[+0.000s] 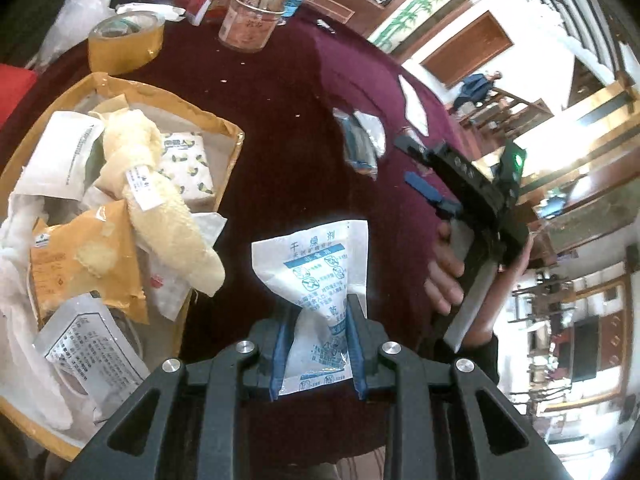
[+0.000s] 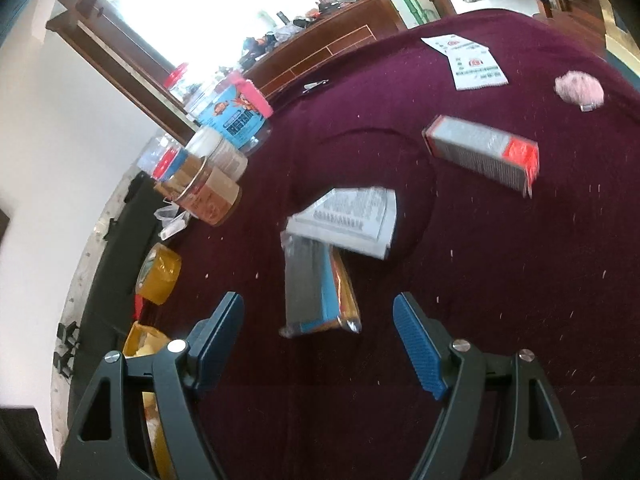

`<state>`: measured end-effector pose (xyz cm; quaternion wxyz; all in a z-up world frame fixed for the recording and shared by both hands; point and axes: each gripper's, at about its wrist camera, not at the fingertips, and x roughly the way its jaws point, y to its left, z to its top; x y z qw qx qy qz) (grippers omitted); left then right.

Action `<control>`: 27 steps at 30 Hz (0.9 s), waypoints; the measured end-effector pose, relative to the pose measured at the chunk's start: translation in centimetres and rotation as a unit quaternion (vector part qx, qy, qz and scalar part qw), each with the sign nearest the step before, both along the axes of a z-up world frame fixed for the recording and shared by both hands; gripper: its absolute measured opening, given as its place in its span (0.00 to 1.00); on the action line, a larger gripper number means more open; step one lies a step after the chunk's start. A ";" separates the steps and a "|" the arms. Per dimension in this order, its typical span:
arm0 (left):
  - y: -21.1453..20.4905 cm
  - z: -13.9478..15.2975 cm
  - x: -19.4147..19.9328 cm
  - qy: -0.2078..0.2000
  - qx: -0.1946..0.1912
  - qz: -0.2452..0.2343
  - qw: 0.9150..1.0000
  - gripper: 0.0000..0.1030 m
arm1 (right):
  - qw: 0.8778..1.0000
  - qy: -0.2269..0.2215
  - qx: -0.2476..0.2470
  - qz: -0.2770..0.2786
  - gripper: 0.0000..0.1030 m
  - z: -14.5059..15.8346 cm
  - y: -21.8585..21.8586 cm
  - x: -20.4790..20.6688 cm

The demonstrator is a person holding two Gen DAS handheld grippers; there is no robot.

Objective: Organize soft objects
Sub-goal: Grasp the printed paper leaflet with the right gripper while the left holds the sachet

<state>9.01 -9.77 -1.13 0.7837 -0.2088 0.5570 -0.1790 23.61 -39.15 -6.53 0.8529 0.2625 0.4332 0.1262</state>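
White desiccant sachet with blue print hangs clamped in the left gripper, pinched at its lower half, its long axis running away from the jaws, above the maroon tablecloth beside the cardboard box of soft goods. Right gripper hovers with jaws apart over a foil packet.

The box of soft things sits left on the table — jars behind it, packets to the right.

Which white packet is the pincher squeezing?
The white packet with blue printing, pinched in the left gripper above the tablecloth. The other white packets lie in the cardboard box.
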 end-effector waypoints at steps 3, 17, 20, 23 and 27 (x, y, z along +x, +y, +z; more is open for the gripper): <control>0.3 0.1 0.0 -0.008 -0.021 -0.011 1.000 0.25 | 0.999 -0.001 -0.047 0.019 0.81 1.8 0.6 2.9; 1.2 -0.3 -0.7 -0.011 -0.060 -0.046 0.997 0.25 | 0.992 0.014 -0.067 0.103 0.81 -3.2 1.2 9.2; 0.8 -0.3 -0.8 -0.011 -0.058 -0.053 0.997 0.25 | 0.990 0.008 -0.035 0.139 0.79 -3.1 1.2 7.3; 0.7 0.0 -1.0 -0.014 -0.054 -0.051 0.997 0.25 | 0.990 -0.017 -0.081 0.110 0.79 -1.7 0.9 7.3; 0.6 -0.2 -0.8 -0.014 -0.048 -0.046 0.998 0.25 | 0.996 -0.001 -0.040 0.080 0.80 -1.2 0.3 10.3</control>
